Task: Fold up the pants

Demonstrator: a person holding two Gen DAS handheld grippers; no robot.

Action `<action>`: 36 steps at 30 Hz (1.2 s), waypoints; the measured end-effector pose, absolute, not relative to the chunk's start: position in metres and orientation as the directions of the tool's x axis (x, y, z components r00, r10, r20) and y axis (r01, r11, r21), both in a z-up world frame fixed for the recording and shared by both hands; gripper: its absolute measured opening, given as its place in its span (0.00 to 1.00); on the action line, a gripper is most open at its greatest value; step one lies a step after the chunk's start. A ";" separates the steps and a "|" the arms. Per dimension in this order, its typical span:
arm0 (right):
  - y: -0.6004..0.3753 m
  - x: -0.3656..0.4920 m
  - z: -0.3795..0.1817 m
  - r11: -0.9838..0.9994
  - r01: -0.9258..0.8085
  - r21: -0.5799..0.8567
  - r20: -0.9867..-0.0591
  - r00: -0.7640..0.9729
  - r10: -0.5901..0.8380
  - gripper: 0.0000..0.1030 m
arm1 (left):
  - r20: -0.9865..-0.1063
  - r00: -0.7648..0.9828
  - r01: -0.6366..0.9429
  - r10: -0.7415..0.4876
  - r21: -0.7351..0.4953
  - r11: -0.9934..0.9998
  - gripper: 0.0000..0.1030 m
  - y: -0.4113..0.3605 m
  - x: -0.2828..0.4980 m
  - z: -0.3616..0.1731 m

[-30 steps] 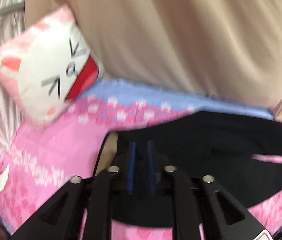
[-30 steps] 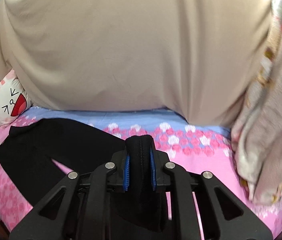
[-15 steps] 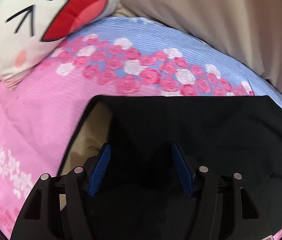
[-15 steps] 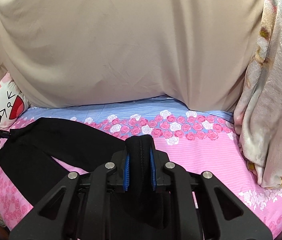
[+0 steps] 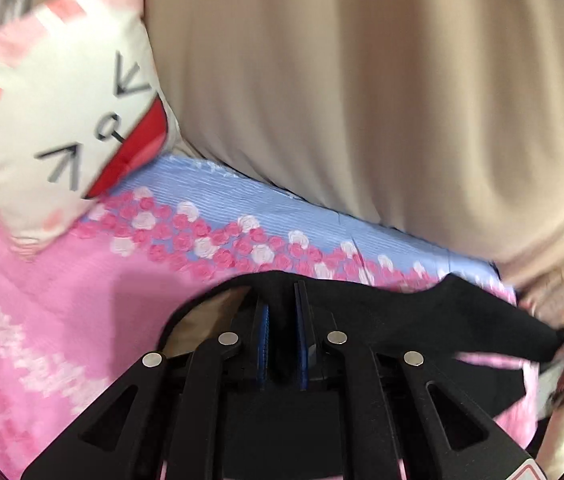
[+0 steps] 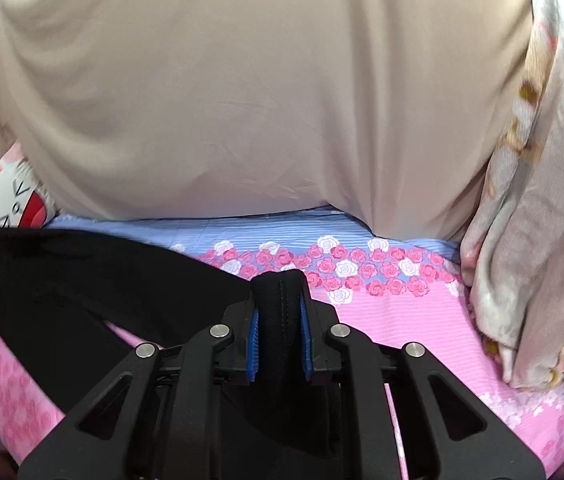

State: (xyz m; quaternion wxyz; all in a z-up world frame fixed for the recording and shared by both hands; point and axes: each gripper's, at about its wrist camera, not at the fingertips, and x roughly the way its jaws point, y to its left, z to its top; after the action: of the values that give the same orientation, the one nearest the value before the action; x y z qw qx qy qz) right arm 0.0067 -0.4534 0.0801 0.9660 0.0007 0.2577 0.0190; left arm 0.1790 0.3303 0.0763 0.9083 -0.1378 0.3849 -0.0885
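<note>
Black pants (image 6: pixel 93 280) held off the bed (image 6: pixel 402 320) at both ends.
Left gripper (image 5: pixel 280 312) and right gripper (image 6: pixel 278 300) each clench a pants edge; pink sheet lies bare toward the beige curtain (image 6: pixel 241 100).

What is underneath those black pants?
Under the black pants lies a pink sheet with roses, visible around them and through the gap between the legs. Whatever the cloth itself covers cannot be seen.

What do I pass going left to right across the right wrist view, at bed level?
Cat cushion → black pants → right gripper clamped on a bunched fold of the pants → rose-print bedsheet → pale floral blanket hanging at the right edge.
</note>
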 end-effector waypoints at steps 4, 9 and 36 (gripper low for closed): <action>-0.466 -0.025 0.052 1.000 -0.029 0.008 -0.539 0.842 0.028 0.15 | -0.772 0.607 0.025 -0.188 -0.218 0.976 0.11 0.343 0.122 0.033; -0.487 -0.054 -0.009 0.999 0.031 0.030 -0.626 0.780 -0.006 0.15 | -0.914 0.401 -0.090 0.068 0.034 0.995 0.06 0.354 0.104 -0.077; -0.534 -0.144 -0.056 0.933 0.349 -0.092 -0.687 0.656 -0.313 0.41 | -0.869 0.460 0.029 0.182 0.219 0.975 0.61 0.219 0.142 -0.079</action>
State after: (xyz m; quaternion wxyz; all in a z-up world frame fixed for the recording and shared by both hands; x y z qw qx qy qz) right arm -0.1436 -0.5341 -0.0562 0.9095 0.0242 0.3730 -0.1819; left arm 0.1416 0.2191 -0.0795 0.8484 0.1018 0.5176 0.0450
